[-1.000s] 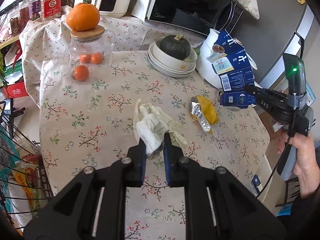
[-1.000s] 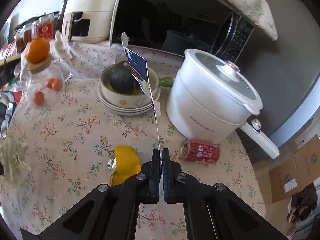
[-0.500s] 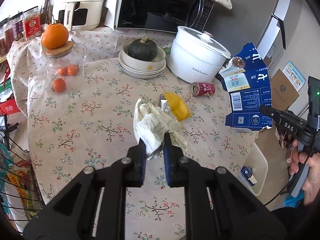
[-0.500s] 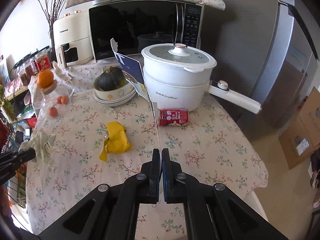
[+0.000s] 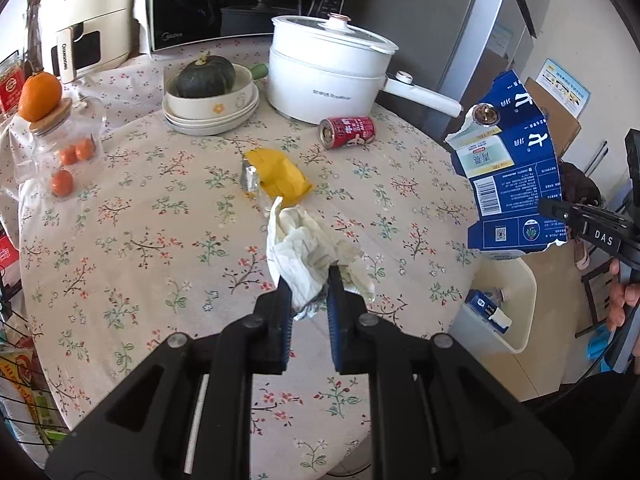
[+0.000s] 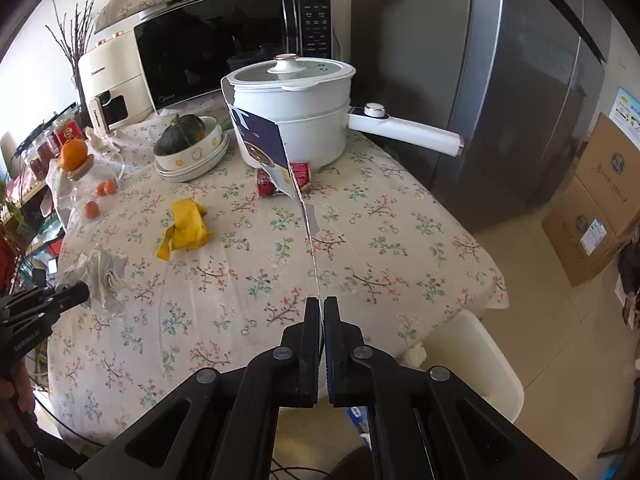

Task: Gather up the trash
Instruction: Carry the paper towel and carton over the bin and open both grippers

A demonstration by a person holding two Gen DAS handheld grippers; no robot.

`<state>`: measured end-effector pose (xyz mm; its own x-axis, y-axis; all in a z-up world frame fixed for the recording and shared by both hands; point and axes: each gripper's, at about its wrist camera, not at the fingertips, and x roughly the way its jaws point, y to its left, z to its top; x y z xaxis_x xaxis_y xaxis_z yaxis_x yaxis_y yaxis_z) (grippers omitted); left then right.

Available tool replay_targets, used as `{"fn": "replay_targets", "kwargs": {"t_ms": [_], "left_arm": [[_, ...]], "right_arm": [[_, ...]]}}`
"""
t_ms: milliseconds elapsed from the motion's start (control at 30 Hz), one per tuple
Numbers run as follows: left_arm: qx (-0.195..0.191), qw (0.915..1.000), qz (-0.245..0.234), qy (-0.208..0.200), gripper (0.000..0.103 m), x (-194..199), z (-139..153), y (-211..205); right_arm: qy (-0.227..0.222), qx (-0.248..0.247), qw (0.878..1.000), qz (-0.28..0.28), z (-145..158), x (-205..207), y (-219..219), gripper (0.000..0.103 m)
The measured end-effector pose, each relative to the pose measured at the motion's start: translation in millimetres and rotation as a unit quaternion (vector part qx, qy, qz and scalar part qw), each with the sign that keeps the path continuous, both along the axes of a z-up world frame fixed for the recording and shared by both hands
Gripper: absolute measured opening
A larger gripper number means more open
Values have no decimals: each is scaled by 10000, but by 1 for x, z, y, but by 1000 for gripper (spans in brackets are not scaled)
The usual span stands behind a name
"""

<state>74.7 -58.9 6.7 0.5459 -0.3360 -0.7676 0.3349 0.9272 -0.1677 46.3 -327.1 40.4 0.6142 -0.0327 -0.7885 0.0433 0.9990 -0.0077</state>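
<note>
progress: two pieces of trash are lifted off the table [image 5: 132,240] and neither is in the bin [image 5: 516,308] yet; by my reading the task is roughly at its midpoint
bin: white, on the floor just past the table's edge, with a small blue-and-white carton already lying inside
left gripper [image 5: 308,284]: jaws narrowly parted and clamped on a crumpled white tissue [image 5: 308,248]; the wad bulges above the pads and hangs over the tablecloth, not touching it
right gripper [image 6: 322,308]: jaws pinched almost fully together on the lower edge of a flattened blue carton [image 5: 512,176]; seen edge-on from its own camera, the carton stands up from the fingertips; in the left view it hangs in the air beyond the table's rim, above the bin
left on table: a yellow wrapper [image 5: 280,176] with a foil end near the middle; a red can [image 5: 348,132] lying on its side just in front of the white pot [image 5: 328,76]
next, as i judge: drop both held pieces into the bin, then fetch the wrapper and the can
</note>
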Motion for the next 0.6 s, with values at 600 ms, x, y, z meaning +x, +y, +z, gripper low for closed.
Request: {"fn": "replay_targets", "kwargs": {"t_ms": [600], "left_arm": [[176, 9944, -1034, 151, 17, -25, -16, -88]], "right_arm": [[1138, -266, 9874, -1069, -74, -59, -127, 3]]}}
